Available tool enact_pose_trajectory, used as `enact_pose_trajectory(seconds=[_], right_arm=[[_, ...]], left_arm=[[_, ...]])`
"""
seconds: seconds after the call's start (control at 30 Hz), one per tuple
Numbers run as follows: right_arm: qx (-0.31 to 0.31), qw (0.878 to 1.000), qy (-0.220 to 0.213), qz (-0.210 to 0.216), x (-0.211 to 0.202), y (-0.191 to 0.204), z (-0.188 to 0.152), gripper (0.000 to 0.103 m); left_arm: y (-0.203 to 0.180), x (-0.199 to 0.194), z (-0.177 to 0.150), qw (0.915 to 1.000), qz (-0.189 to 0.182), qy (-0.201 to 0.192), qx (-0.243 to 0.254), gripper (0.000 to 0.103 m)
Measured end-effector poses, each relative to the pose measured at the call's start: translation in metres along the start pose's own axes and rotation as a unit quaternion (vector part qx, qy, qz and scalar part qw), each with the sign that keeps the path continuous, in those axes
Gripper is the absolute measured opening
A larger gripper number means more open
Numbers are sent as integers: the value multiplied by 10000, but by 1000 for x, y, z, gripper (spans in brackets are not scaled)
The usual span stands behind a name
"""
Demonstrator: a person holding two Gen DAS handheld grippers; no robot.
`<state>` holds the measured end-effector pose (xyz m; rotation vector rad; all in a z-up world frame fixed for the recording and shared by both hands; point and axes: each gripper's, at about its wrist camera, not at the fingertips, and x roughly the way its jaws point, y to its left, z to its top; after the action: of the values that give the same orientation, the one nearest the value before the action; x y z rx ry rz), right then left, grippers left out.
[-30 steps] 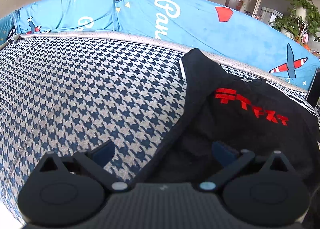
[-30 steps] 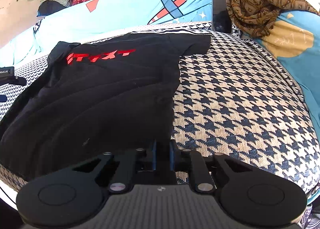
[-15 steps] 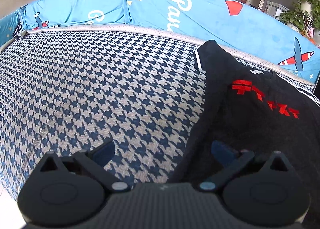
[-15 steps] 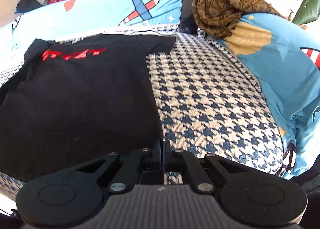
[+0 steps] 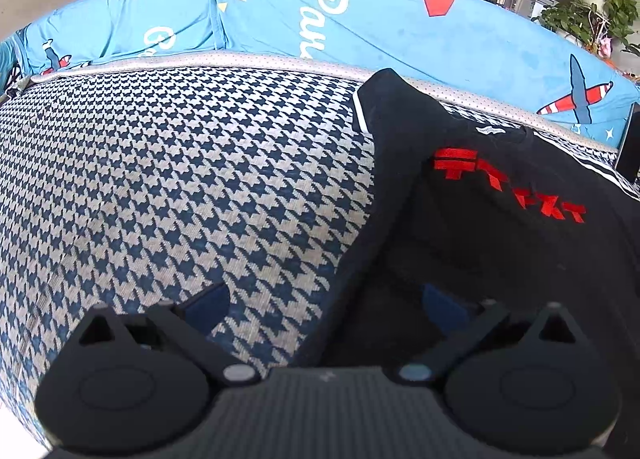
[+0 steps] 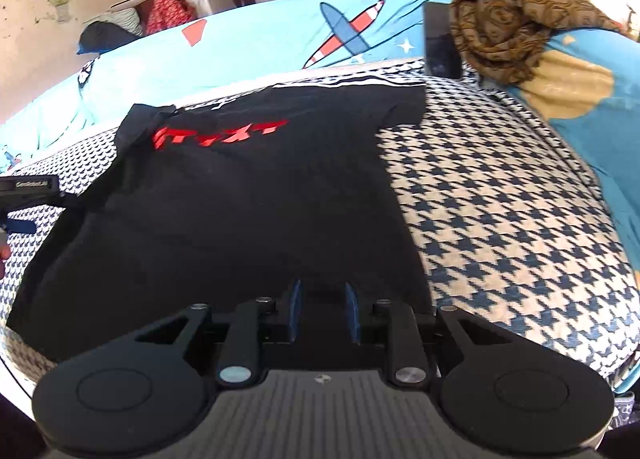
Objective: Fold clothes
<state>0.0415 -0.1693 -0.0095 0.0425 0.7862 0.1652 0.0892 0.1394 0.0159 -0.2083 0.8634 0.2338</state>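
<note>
A black T-shirt [image 6: 248,211] with red lettering lies spread flat on the houndstooth sofa seat [image 6: 500,195], collar toward the backrest. My right gripper [image 6: 323,311] hovers at the shirt's near hem by its right corner, its blue pads a small gap apart and open. My left gripper [image 5: 324,305] is wide open and straddles the left side edge of the T-shirt [image 5: 480,243]: one pad over the bare seat [image 5: 180,179], the other over black cloth. In the right wrist view the left gripper [image 6: 28,191] shows at the left edge.
A blue printed cover [image 5: 360,19] drapes the backrest behind the shirt. On the right armrest sits a bunched brown patterned cloth [image 6: 512,23] beside a dark box [image 6: 440,43]. Potted plants [image 5: 588,7] stand behind the sofa.
My right gripper, shut on the shirt's hem earlier, has opened and let go. The left gripper stayed open and shifted slightly along the shirt's left edge.
</note>
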Motion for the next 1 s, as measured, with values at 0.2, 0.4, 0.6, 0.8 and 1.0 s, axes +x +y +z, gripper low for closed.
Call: enact_pose_trajectory(seconds=[0.2, 0.4, 0.6, 0.8, 1.0], right_arm=[[-233, 9990, 6, 377, 20, 21, 21, 32], [-317, 9974, 66, 648, 46, 37, 46, 35], [-320, 9963, 85, 794, 74, 51, 67, 37], [-319, 9951, 101, 936, 101, 65, 88, 38], [-209, 9945, 66, 1022, 119, 77, 103, 38]], left_arm=[[-12, 16, 8, 9997, 110, -115, 191, 103], [-23, 28, 24, 9993, 175, -258, 205, 103], [-38, 45, 45, 9986, 93, -441, 274, 103], [-52, 70, 63, 9966, 107, -551, 607, 103], [-53, 93, 73, 9961, 18, -599, 654, 103]])
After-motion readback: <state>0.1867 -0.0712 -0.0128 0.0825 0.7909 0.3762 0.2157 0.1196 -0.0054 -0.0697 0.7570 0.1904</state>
